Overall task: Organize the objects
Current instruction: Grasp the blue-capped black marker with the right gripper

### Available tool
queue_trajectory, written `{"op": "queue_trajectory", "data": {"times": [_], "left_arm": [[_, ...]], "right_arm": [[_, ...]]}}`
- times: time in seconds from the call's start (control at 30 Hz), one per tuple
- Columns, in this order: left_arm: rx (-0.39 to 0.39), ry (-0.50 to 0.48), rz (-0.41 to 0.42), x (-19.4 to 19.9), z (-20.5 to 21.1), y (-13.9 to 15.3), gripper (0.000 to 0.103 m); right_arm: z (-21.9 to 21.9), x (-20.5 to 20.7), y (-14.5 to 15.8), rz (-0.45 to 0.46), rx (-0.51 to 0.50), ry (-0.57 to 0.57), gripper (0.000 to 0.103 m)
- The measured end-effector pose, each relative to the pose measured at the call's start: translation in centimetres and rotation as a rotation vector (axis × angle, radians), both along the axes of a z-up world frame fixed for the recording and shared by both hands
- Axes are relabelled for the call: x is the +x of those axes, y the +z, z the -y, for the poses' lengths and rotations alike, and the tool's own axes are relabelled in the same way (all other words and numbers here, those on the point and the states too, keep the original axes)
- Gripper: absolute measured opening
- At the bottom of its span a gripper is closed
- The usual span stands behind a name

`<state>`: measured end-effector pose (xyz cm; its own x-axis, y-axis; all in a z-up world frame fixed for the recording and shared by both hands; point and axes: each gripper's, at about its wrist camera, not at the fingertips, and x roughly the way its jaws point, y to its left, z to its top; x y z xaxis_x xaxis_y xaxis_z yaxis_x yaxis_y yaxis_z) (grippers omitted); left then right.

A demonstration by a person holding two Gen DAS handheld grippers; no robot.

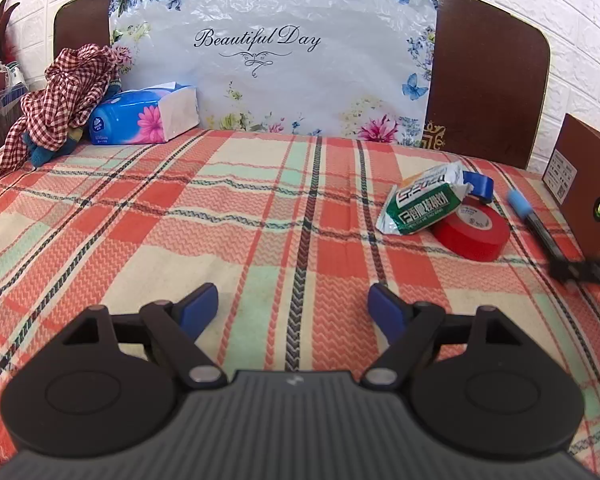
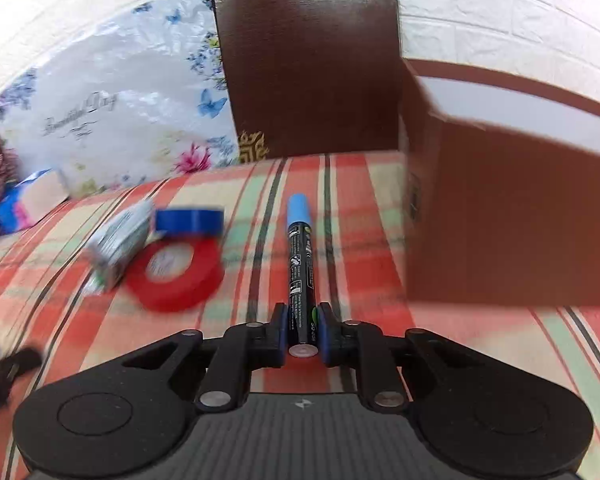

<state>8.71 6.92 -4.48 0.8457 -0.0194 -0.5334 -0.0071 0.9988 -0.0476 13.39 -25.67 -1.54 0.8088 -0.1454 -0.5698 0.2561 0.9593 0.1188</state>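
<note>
**Carry the marker to the box**

Keep your right gripper (image 2: pixel 302 332) level and steer the marker (image 2: pixel 300 264) over the brown box (image 2: pixel 512 216) rim before releasing. It is pinched at its tail, blue cap pointing forward, box just to the right. Your left gripper (image 1: pixel 292 312) hangs spread over the bed (image 1: pixel 260 208).

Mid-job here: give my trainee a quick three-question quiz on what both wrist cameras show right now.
1. True or false: the right tool is shut on the marker.
2. Which roll lies flat on the bedspread: A) red tape roll, B) blue tape roll?
3. Fill in: the left tool is ____ and holds nothing.

Key: 1 true; 2 A; 3 open.
</note>
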Motion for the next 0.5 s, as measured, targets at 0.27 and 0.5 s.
{"op": "queue_trajectory", "data": {"times": [0.27,0.5], "left_arm": [[0.041,0.000,-0.012,0.2,0.5,0.1,0.085],[0.001,-0.102,-0.156,-1.5,5.9,2.4,0.085]], "right_arm": [[1.2,-14.4,0.3,-0.024,0.083,0.064,0.015],[5.2,-18.4,0.2,0.003,0.303,-0.021,0.015]]}}
